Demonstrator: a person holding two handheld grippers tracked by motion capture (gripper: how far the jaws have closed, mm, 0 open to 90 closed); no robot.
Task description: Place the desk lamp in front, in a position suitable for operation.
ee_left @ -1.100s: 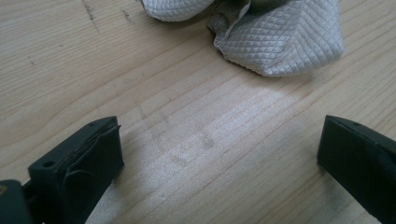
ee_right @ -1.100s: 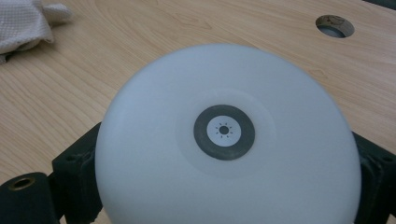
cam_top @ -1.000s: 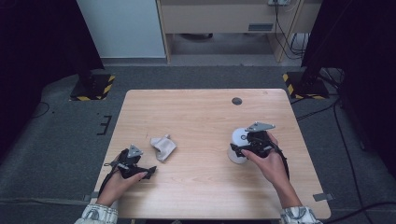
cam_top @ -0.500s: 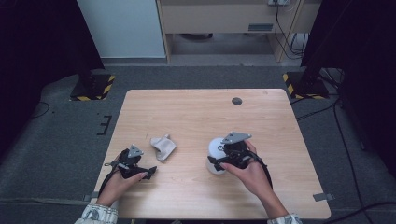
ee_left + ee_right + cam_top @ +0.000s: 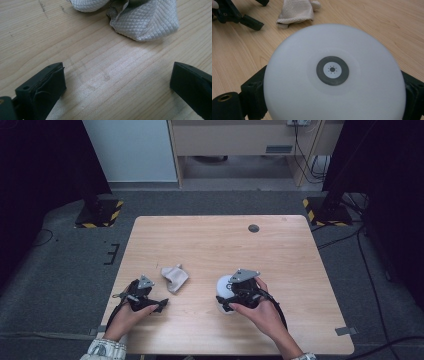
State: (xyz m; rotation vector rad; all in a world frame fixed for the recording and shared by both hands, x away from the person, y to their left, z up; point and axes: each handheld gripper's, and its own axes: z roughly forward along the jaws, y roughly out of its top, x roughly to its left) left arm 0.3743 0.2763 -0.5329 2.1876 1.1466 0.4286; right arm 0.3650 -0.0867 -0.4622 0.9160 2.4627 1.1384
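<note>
1. High view: the right gripper (image 5: 231,296) has its jaws clamped around a white dome lamp (image 5: 224,289), near the table's (image 5: 210,240) front middle.
2. Left gripper (image 5: 159,305) rests on the wood with jaws spread wide and nothing between them, a crumpled grey cloth (image 5: 146,21) just ahead.
3. Risk, I'd say: the smooth round dome could squirt out of the jaws if the grip slackens.
4. Front edge is near; plenty of bare wood lies toward the far side.

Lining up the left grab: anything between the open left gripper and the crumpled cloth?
Nothing visible. Only bare table lies between the left gripper and the cloth; the white lamp sits off in the right gripper.
</note>
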